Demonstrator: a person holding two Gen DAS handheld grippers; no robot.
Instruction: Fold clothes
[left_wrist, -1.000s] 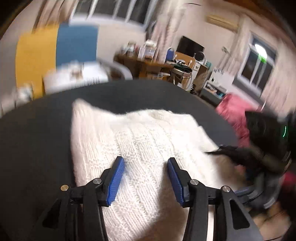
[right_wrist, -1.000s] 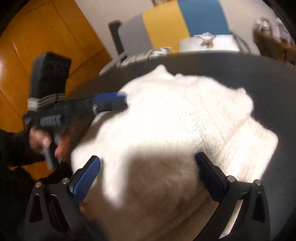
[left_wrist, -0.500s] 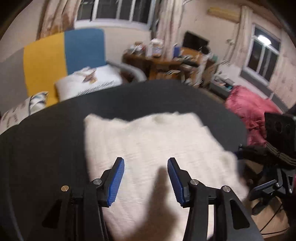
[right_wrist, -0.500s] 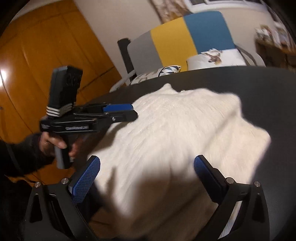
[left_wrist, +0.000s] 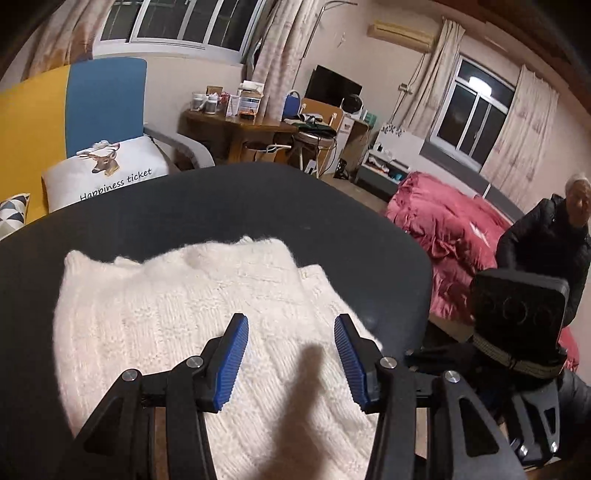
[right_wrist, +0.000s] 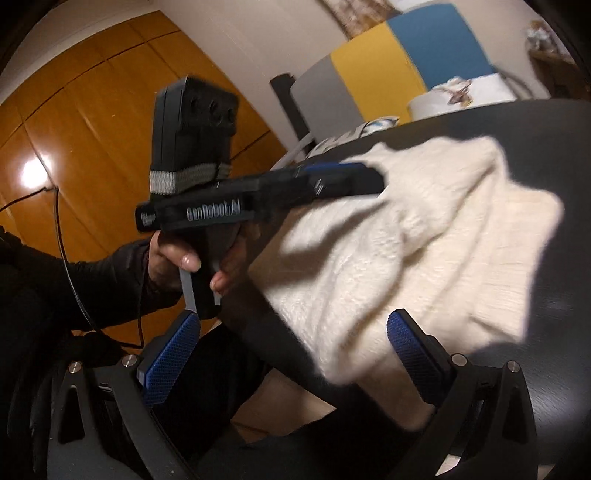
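A white knitted sweater (left_wrist: 177, 325) lies folded in a thick stack on the dark round table (left_wrist: 258, 199). My left gripper (left_wrist: 290, 332) hovers just above the sweater's near part, open, with nothing between its blue pads. In the right wrist view the sweater (right_wrist: 454, 236) lies near the table's edge. My right gripper (right_wrist: 293, 332) stands wide open over that edge; its right pad (right_wrist: 410, 339) is by the sweater's near corner and its left pad is off the table. A hand (right_wrist: 173, 258) holds the left gripper (right_wrist: 369, 181) side-on over the sweater's far-left part.
Behind the table stands a sofa with yellow and blue back panels (left_wrist: 103, 99) and a white deer cushion (left_wrist: 110, 166). A cluttered wooden desk (left_wrist: 240, 129), a red quilt (left_wrist: 450, 229) and a seated person in a dark coat (left_wrist: 546, 240) are to the right. Orange wooden doors (right_wrist: 74, 129) are on the left.
My left gripper has lifted and drawn back off the sweater, still open. My right gripper has slid sideways toward the table's edge, so less of the sweater lies between its fingers.
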